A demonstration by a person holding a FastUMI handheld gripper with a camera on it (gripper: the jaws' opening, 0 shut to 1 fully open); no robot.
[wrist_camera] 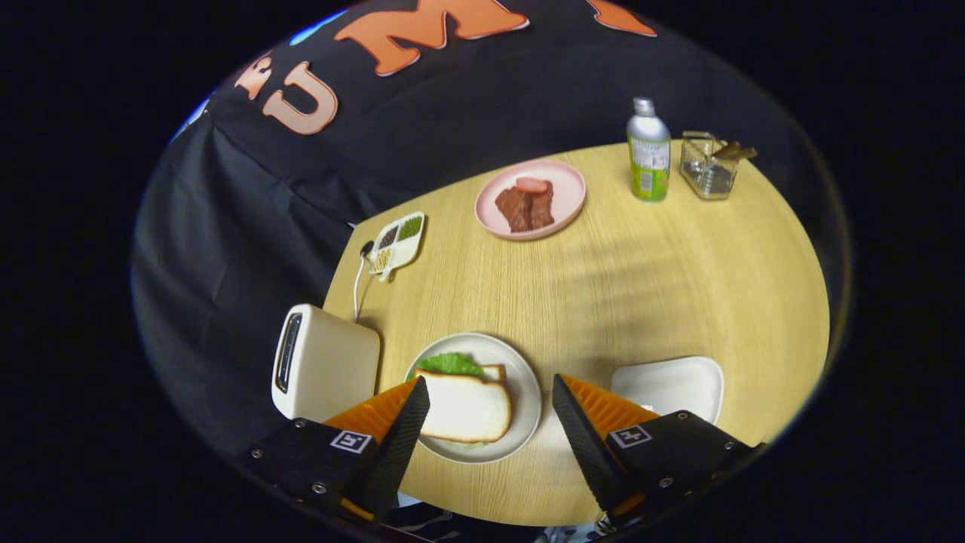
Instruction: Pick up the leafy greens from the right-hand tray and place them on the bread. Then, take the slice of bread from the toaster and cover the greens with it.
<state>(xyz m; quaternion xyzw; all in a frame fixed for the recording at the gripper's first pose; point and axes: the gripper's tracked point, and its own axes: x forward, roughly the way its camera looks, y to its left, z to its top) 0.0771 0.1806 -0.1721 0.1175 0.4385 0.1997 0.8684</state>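
Since the sandwich looks assembled, little seems left to do. Leftmost stands the toaster point(324, 362), its slot apparently empty; beside it, the plate point(528, 392) carries the top slice of bread point(464, 407), long axis crosswise, greens point(450, 364) peeking out behind. The gripper point(490, 407) hovers above, fingers spread wide, holding nothing. Rightward lies the emptied tray point(671, 385).

A plate point(528, 392) is sitting on the table point(678, 286) between the gripper point(490, 396) fingers, which are standing wide apart, holding nothing. On it a bread slice point(467, 407) is lying over the leafy greens point(450, 364). The toaster point(324, 362) is standing just left of it, an empty tray point(671, 381) to its right. Beyond, a pink plate point(565, 192) with meat point(525, 205), a bottle point(649, 151) and a glass box point(707, 167) are lining the far edge.
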